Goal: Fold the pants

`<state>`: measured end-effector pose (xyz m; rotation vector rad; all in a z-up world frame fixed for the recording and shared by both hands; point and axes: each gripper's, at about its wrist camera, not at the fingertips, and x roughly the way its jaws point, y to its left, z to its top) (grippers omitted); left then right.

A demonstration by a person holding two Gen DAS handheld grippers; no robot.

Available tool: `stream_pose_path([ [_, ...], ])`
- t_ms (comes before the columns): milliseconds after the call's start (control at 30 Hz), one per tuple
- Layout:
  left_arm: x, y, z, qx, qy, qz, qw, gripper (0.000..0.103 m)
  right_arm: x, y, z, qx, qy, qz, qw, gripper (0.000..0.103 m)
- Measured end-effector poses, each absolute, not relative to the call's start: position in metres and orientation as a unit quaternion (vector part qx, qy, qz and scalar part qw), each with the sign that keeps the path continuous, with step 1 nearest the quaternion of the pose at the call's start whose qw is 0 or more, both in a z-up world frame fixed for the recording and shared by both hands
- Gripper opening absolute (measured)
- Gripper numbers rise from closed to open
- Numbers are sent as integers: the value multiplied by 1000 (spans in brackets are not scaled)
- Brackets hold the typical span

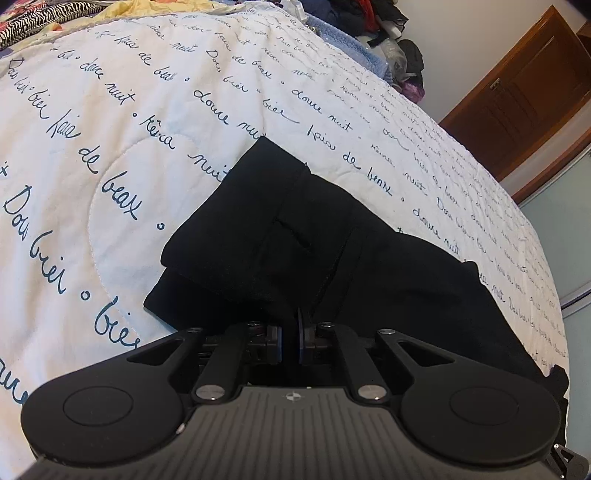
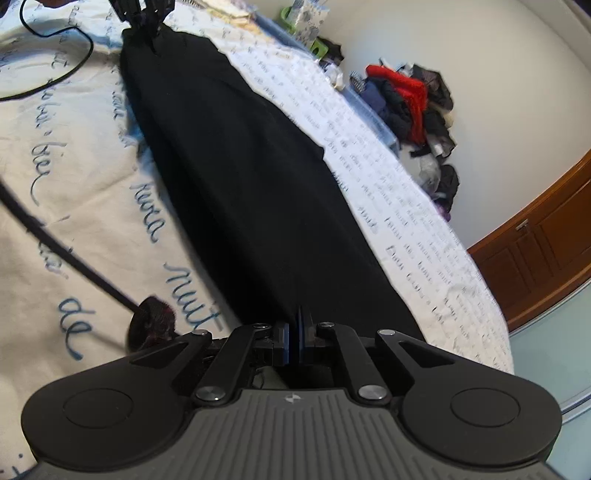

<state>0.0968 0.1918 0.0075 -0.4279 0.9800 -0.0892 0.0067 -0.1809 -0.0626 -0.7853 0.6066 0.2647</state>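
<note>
**poster1:** Two grippers, both clamped on the same long black fabric pants (image 2: 236, 177), which lie stretched along the white quilted bedspread with blue cursive writing (image 1: 110, 147). The right gripper (image 2: 294, 339) sits low at the near end of the cloth, its jaws pressed together with a thin fold of the fabric between them. Far up the same view you can spot the left gripper (image 2: 149, 22) pinching the opposite end.

**poster2:** Yep, the left wrist view agrees. The left gripper (image 1: 290, 341) is tilted down over the waist end, its blue-edged pads (image 1: 302, 332) nearly touching with a sliver of black cloth standing up in the gap. The pants (image 1: 295, 236) look doubled over there, with a pocket slit showing on top.

**poster1:** What's hard to read?

**poster2:** Black on black, mostly. Seams and layers barely show, so I can't tell how many layers each grip has. The left gripper in the right view is cut off by the top edge. There's a thin black cable (image 2: 66, 254) crossing the bedspread to a dark fuzzy round thing (image 2: 153, 321) that I can't identify. The heap of dark and red clothes (image 2: 410, 103) by the wall is blurry.
</note>
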Motion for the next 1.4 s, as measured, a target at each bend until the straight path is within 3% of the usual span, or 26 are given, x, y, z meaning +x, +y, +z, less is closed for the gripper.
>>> stream_pose_path([
  [167,90,184,24,-163,462,-16,872,25,5,-178,-70,-378,293,119,870,6],
  [333,68,168,50,-113,437,13,892,27,-3,-181,-68,-371,293,114,874,10],
  [400,62,161,58,-99,426,17,899,31,-7,-185,-64,-359,293,111,879,19],
  [500,56,145,71,-88,408,1,909,31,-14,-197,-57,-335,302,112,885,24],
  [633,53,103,83,-63,393,-69,915,31,-21,-234,-31,-234,330,144,903,24],
  [800,58,16,67,-33,409,-188,893,32,-13,-284,-12,-47,298,110,947,25],
  [933,51,-66,39,37,415,-253,873,34,1,-289,-36,-27,354,110,928,24],
  [1033,46,-106,19,68,427,-287,855,34,-10,-309,-30,19,336,100,936,26],
  [1067,44,-114,14,72,430,-299,849,35,-12,-324,-24,48,324,78,942,35],
  [1100,43,-122,8,78,433,-305,845,35,-15,-342,-20,76,308,46,947,55],
  [1167,40,-135,-1,98,427,-310,844,35,-19,-382,-18,133,282,-18,950,78],
  [1400,26,-154,-12,154,382,-293,863,41,-1,-505,-50,425,270,-67,861,78],
])
